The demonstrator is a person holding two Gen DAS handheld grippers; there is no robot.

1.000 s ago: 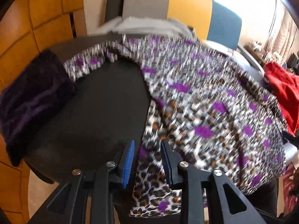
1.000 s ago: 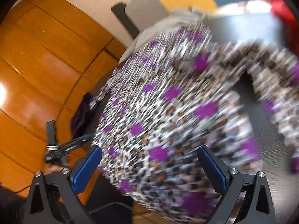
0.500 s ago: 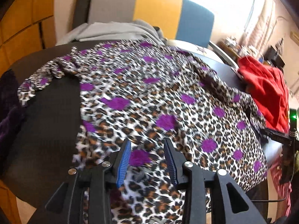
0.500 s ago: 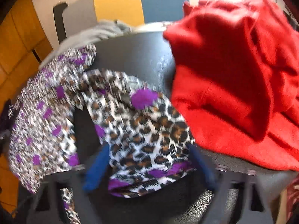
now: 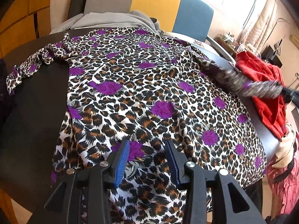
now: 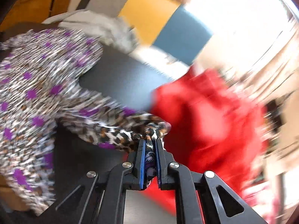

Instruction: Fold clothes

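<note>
A leopard-print blouse with purple flowers (image 5: 149, 93) lies spread flat over a dark round table (image 5: 37, 108). My left gripper (image 5: 147, 149) hovers over its near hem, jaws opening, with nothing pinched between the blue pads. In the right wrist view my right gripper (image 6: 149, 143) has its jaws closing tight on the end of the blouse's right sleeve (image 6: 115, 132), which stretches away blurred toward the body of the blouse (image 6: 28, 78). From the left wrist view that sleeve (image 5: 243, 82) is seen lifted off the table toward the right.
A red garment (image 5: 265, 85) is heaped at the table's right side, also behind the held sleeve (image 6: 214, 115). A grey garment (image 5: 104, 20) lies at the far edge before a grey, yellow and blue chair back (image 5: 155, 1). A dark purple cloth (image 5: 2, 85) sits far left.
My right gripper closed from wide open onto the sleeve end and lifted it, rolling as it rose. My left gripper slid right over the blouse's hem and widened a little.
</note>
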